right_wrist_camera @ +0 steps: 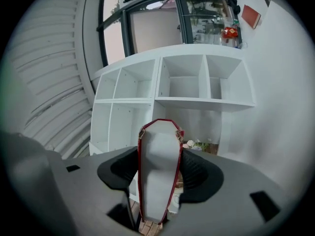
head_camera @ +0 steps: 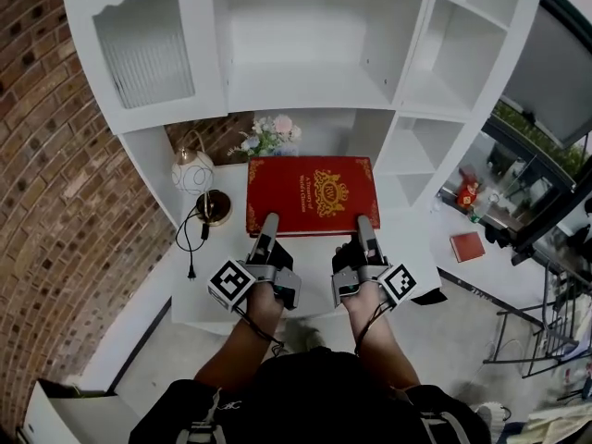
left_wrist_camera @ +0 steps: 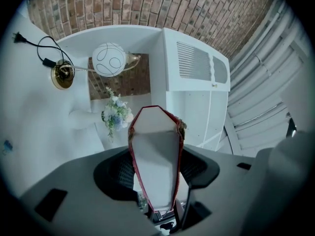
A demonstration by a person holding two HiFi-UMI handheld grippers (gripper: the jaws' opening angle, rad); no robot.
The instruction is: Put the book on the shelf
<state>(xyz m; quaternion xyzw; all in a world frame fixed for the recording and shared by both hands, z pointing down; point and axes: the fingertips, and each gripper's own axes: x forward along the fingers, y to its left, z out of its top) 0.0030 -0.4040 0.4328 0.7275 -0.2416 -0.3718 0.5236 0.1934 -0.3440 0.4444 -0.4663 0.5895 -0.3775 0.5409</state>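
The left claw [head_camera: 268, 222] and the right claw [head_camera: 365, 222] each pinch the near edge of the big red book [head_camera: 313, 192], flat over the tabletop [head_camera: 407, 243] below the white shelf [head_camera: 305, 91], so both should lift together and keep it level.

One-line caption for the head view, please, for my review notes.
Left gripper and right gripper clamp the near edge of a red book, cover up, before the white shelf unit.

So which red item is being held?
The large red book with the gold emblem, clamped at its near edge by the left hand-held gripper and right hand-held gripper. The small plain red item lies apart at right.
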